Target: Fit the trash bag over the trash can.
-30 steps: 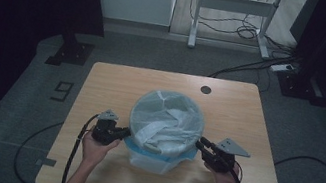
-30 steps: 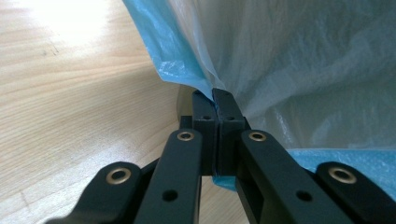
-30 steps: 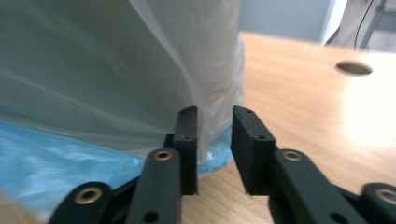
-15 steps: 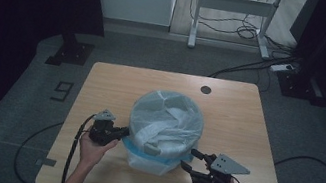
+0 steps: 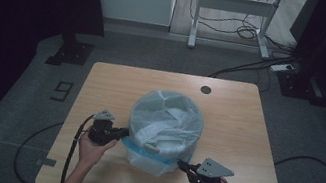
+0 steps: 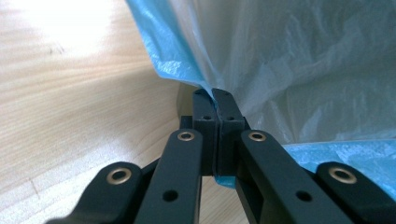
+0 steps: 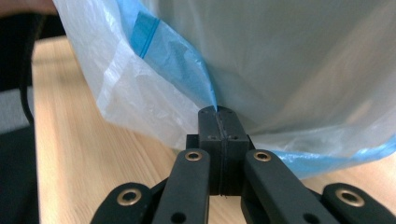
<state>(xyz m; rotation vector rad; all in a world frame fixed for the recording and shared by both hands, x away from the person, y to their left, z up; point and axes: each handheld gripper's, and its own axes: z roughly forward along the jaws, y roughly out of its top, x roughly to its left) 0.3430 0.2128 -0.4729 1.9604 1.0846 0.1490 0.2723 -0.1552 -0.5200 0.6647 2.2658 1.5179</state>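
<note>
Right claw (image 7: 218,112) moved nearer, pinching bag hem (image 7: 187,70).

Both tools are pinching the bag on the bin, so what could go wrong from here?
1. The bag is thin film; the left tool and right tool each pinch only a small fold at its blue edge, so it may tear or slip out.
2. Uneven pulling might tip the bin.

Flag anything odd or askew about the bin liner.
The bin liner hangs unevenly: its blue hem droops low down the bin's near side, pinched by the left gripper and right gripper. Nothing torn or spilled.
</note>
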